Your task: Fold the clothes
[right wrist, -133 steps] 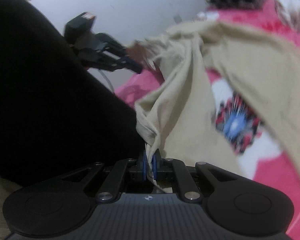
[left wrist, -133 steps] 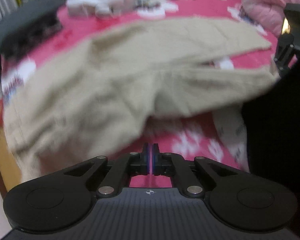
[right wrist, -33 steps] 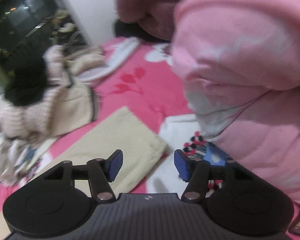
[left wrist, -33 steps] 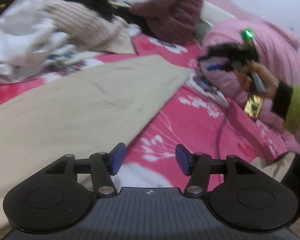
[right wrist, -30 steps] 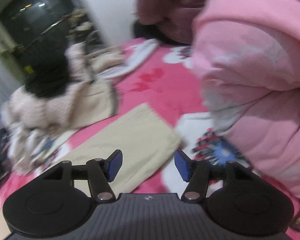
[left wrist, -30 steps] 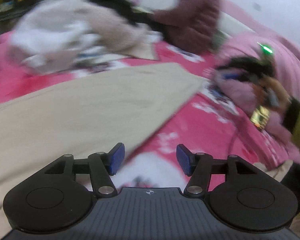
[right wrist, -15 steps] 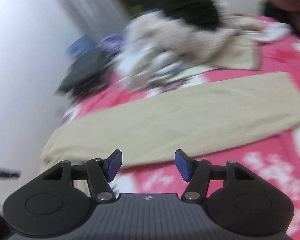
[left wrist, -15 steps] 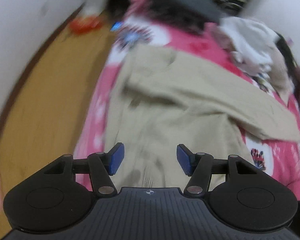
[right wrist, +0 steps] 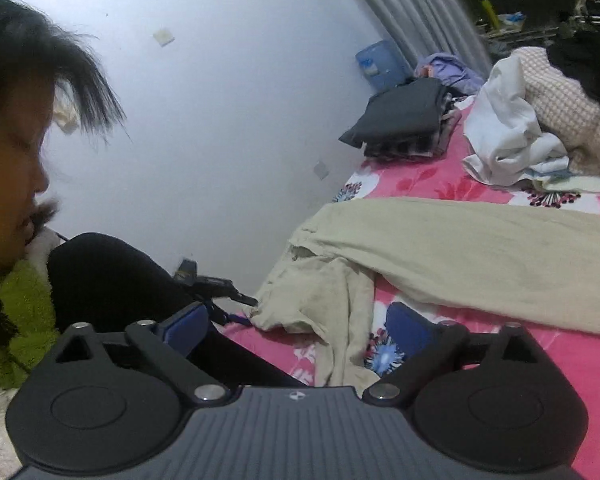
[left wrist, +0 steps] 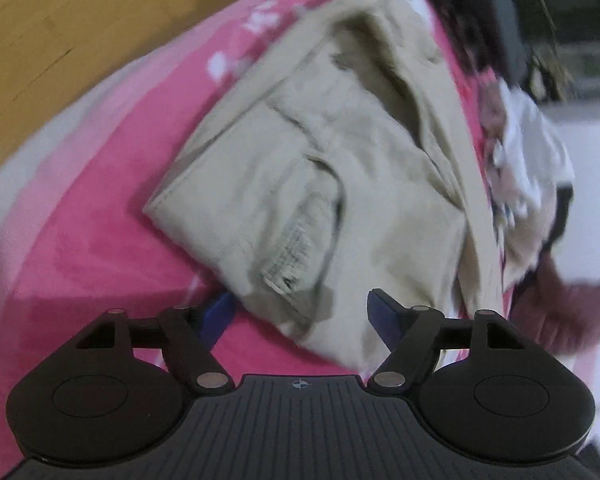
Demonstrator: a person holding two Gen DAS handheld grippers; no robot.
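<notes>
Left wrist view runs from bare wooden floor [left wrist: 60, 32] at the far left, across the pink flowered bedspread [left wrist: 100, 208], to the beige trousers [left wrist: 340, 168]. Their waist end lies rumpled near the bed's edge, soft woven cloth with a stitched pocket flap and thick seams. The left gripper [left wrist: 300, 312] hangs over the waistband corner; its jaws have just been opening and grip nothing, though cloth shows between the blue pads [left wrist: 380, 312]. At the right lies a blurred heap of white and knitted clothes [left wrist: 532, 152].

Right wrist view has the person [right wrist: 16, 128] at the left in a fuzzy green sleeve [right wrist: 24, 312], then a plain white wall [right wrist: 220, 100]. The right gripper [right wrist: 296, 328] is spread wide and empty, having just been opening, above the trousers' crumpled waist. One long leg lies flat and smooth across the bed toward the right. Behind it sits a folded dark stack [right wrist: 404, 116] by the bed's far edge, then the loose white and waffle-knit pile. Open bedspread lies near the pads.
</notes>
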